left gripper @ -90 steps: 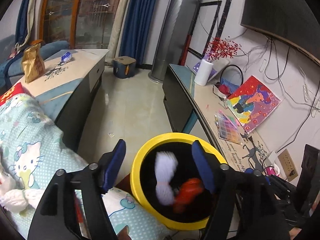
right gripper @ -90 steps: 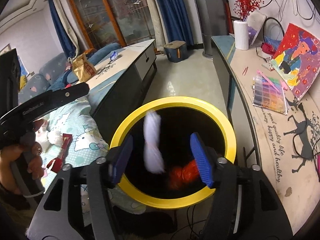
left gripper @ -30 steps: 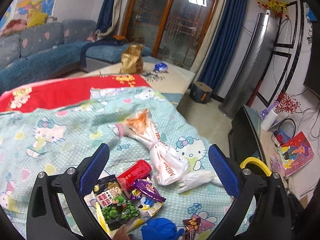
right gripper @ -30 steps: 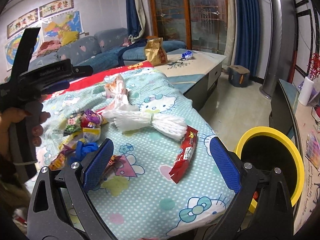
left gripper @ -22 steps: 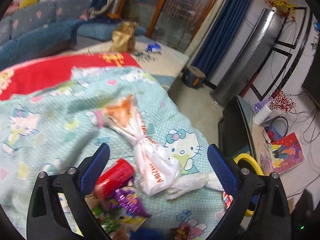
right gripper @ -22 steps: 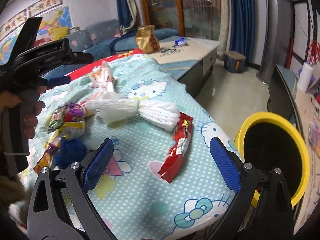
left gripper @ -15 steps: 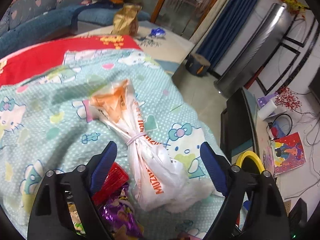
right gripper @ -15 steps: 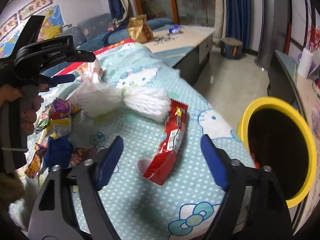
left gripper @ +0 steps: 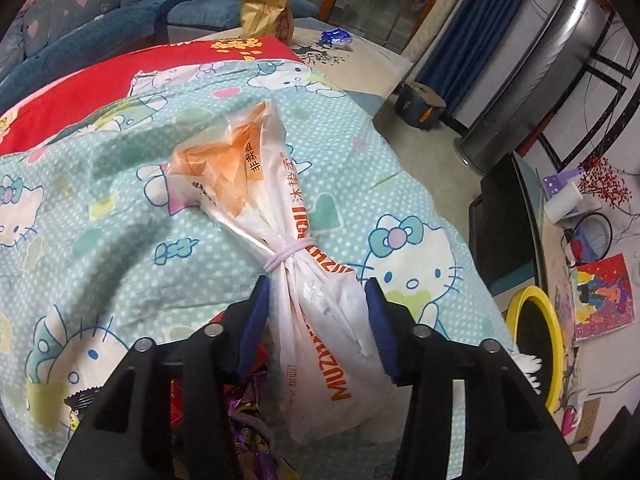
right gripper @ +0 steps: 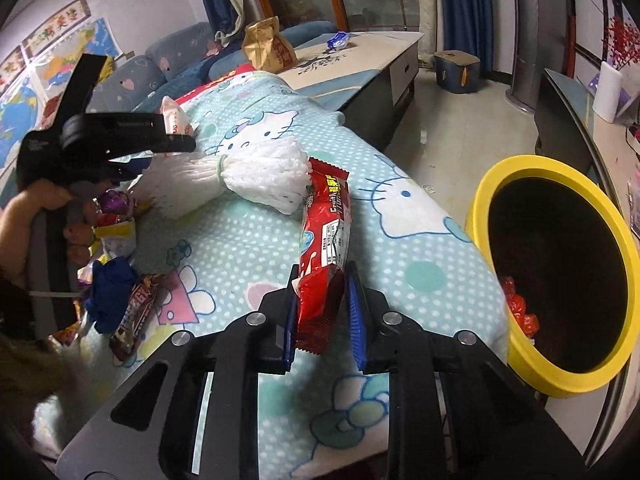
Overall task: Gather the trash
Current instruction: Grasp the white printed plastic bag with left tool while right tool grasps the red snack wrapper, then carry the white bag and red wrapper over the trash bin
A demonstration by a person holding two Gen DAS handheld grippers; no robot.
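Some red trash already lies in the yellow-rimmed round bin [right gripper: 600, 376] at right, while the left tool [left gripper: 318, 316] is closing around the tied white-and-orange plastic bag [left gripper: 296, 264], the right tool [right gripper: 322, 312] is closing on the red foil snack wrapper [right gripper: 326, 240], and the white foam net bundle [right gripper: 256, 180] and small loose wrappers [right gripper: 120, 280] remain on the cartoon-print bed cover [right gripper: 400, 240].

Both my wrist cameras look steeply down, close over the bed [left gripper: 100, 216]; each also catches the yellow bin [right gripper: 484, 200], probably the same one.

One tied plastic bag [left gripper: 296, 264]; one white foam net bundle [right gripper: 256, 184]; one red snack wrapper [right gripper: 326, 236]; one yellow-rimmed bin [right gripper: 560, 280], right; one brown paper bag [right gripper: 266, 46], upper centre; two grippers [right gripper: 322, 312] [left gripper: 316, 320].
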